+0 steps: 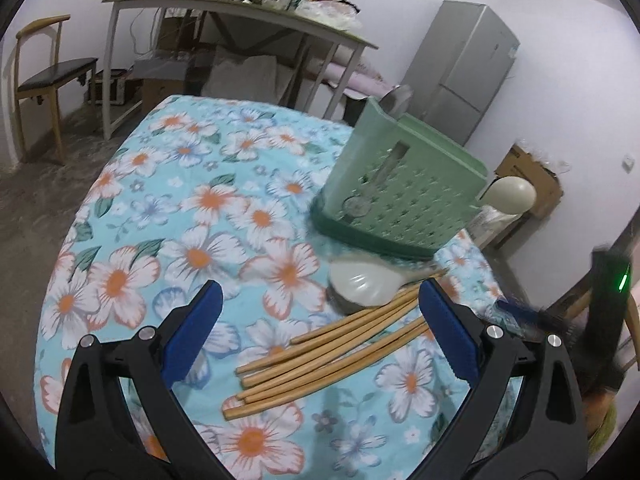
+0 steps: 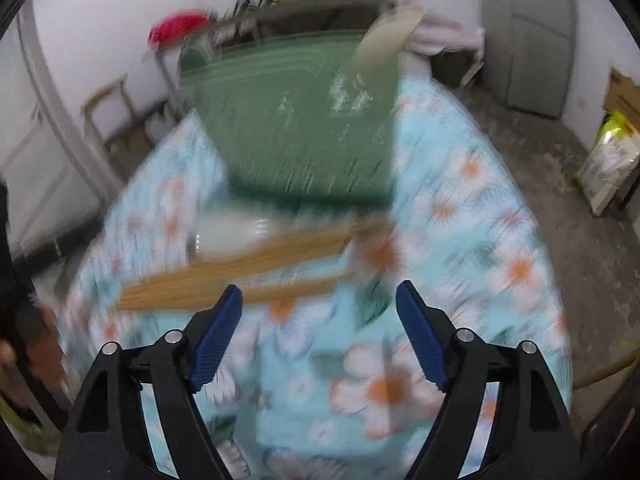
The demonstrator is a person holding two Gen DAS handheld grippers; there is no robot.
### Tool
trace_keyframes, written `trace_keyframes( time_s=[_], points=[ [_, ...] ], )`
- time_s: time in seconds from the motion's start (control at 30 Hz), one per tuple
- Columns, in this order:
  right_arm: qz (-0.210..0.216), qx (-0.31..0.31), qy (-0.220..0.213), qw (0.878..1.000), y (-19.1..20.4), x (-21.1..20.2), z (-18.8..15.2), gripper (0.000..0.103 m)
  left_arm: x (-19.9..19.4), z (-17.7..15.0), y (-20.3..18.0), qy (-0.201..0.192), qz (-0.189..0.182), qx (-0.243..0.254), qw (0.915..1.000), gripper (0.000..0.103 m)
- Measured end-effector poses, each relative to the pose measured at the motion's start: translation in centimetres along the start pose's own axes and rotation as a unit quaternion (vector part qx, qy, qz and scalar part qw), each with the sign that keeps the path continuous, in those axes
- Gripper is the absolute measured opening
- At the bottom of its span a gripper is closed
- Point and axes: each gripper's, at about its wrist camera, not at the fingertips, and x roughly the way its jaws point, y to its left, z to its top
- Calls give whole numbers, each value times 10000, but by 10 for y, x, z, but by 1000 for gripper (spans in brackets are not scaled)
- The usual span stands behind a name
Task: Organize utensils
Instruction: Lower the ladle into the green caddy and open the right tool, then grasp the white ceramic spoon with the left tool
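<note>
Both grippers hang over the flowered surface [image 1: 168, 208] with jaws spread wide and nothing between them. The left gripper [image 1: 320, 320] points at a bundle of wooden chopsticks [image 1: 328, 352] lying loose beside a white rice paddle [image 1: 360, 282]. Just behind stands the green perforated utensil holder [image 1: 400, 184]. The right gripper's [image 2: 320, 320] view is blurred.

A lived-in home room: a silver fridge [image 1: 460, 76] against a white wall, a wooden chair [image 1: 44, 80], a cluttered side table [image 1: 240, 16], cardboard boxes [image 1: 532, 176] on bare concrete floor [image 1: 36, 196], and a floral tablecloth [image 1: 192, 216] covering the counter.
</note>
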Motion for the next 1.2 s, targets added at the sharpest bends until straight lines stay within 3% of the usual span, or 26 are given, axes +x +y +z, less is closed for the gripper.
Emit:
trace_keyframes(
  time_s=[0.13, 0.2, 0.27, 0.57, 0.77, 0.97, 1.1, 1.2],
  points=[
    [-172, -323, 447, 9983, 20, 33, -24, 88, 1, -3, 5, 70, 108, -57, 9999, 95],
    [-470, -585, 323, 9967, 30, 37, -32, 96, 0, -4, 6, 96, 176, -52, 9998, 95],
    [-604, -673, 274, 9955, 34, 37, -34, 96, 0, -5, 8, 127, 198, -63, 9997, 95],
    [-313, -452, 282, 9981, 21, 34, -38, 97, 7, 4, 8, 186, 253, -84, 9995, 95],
    [-229, -470, 157, 9985, 19, 31, -42, 97, 18, 10, 8, 369, -143, -353, 9986, 91],
    [-138, -508, 75, 9986, 11, 21, -50, 97, 40, 16, 18, 822, -904, -1169, 9856, 68],
    [-171, -542, 59, 9984, 10, 18, -53, 97, 63, 16, 30, 1189, -1313, -1897, 9657, 55],
    [-157, -541, 58, 9984, 9, 17, -53, 97, 78, 14, 34, 1386, -1364, -2179, 9564, 48]
  ],
)
